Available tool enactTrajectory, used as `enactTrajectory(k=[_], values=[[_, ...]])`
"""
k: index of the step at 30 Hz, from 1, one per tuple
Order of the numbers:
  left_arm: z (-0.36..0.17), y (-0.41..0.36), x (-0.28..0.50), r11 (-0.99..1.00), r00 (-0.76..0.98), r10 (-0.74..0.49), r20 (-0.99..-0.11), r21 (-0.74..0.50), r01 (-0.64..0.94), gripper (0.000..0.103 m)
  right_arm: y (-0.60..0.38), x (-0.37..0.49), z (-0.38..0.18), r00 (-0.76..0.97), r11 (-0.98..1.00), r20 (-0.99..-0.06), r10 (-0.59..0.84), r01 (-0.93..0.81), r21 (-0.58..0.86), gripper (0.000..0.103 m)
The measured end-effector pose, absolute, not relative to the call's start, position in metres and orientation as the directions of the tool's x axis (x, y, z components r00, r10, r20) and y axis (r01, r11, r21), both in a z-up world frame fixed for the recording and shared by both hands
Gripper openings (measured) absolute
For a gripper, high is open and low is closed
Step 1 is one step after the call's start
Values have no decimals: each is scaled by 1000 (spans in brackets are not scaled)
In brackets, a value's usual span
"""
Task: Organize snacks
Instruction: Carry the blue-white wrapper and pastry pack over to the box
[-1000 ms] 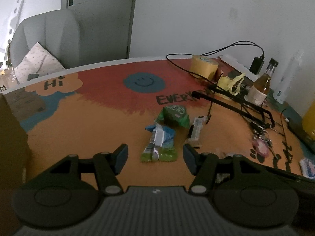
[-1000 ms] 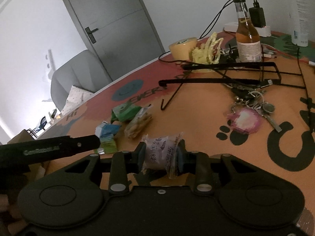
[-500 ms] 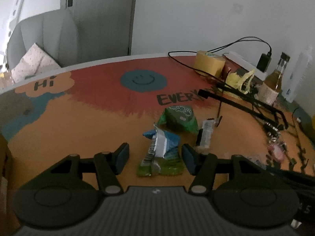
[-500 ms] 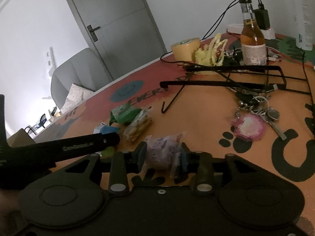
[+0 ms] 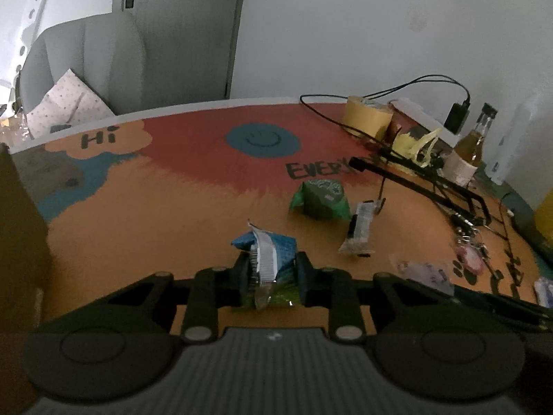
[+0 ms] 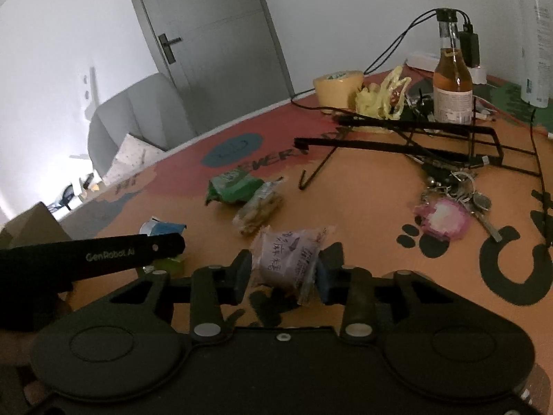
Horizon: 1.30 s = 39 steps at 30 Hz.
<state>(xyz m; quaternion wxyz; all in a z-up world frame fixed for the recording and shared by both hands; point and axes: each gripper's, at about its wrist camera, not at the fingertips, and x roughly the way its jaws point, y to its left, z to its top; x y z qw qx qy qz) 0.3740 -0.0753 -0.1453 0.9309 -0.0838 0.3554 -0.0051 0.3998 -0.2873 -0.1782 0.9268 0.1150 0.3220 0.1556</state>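
My left gripper (image 5: 271, 273) is shut on a blue and green snack packet (image 5: 268, 256) low over the orange mat; the packet also peeks out behind the left gripper's arm in the right wrist view (image 6: 162, 230). My right gripper (image 6: 283, 271) is shut on a pale purple snack packet (image 6: 288, 254), which shows in the left wrist view (image 5: 423, 271). A green packet (image 5: 319, 199) (image 6: 233, 190) and a clear cracker packet (image 5: 359, 228) (image 6: 259, 207) lie side by side on the mat farther off.
A black wire stand (image 6: 414, 141), a bunch of keys with a pink fob (image 6: 446, 218), a bottle (image 6: 452, 79), a tape roll (image 6: 338, 86) and yellow plastic (image 6: 383, 98) crowd the right. A cardboard box (image 5: 20, 228) stands at the left. A grey chair (image 5: 86, 65) stands behind the table.
My left gripper has moved forward around the blue and green packet and closed on it. My right gripper still holds the purple packet and has barely moved.
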Motion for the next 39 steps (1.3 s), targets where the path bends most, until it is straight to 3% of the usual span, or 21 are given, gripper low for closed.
enactTrajectory(k=[39], values=[[-45,-3,244,975,875,13,-484,-187,-119,26,-218,326,-96,767,862,-404,499,-391,322,37]])
